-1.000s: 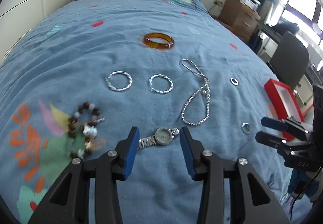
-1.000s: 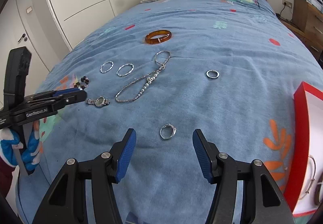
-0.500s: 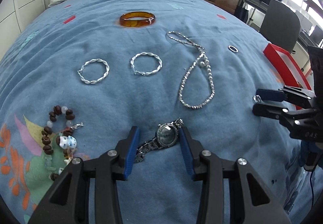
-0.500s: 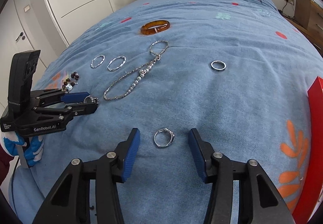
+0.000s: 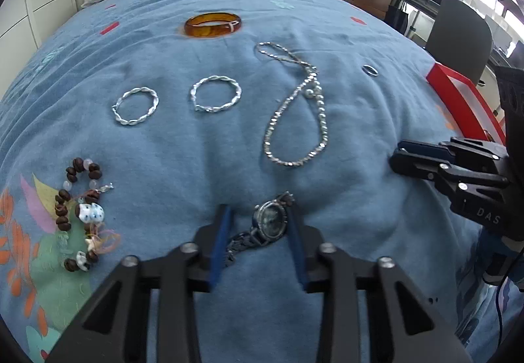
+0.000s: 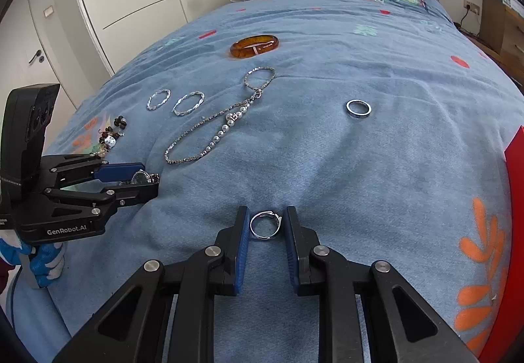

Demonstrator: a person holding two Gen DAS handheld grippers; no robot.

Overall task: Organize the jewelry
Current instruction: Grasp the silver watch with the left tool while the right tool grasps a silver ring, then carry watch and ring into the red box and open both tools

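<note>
both grippers have sunk to the bed: left gripper fingers closing around the watch, right gripper around a ring, pickups imminent.

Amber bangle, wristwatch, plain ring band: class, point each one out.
amber bangle [image 5: 213,24], left wrist view, its near rim.
wristwatch [image 5: 270,219], left wrist view, its dial.
plain ring band [image 6: 358,108], right wrist view, its rim.
</note>
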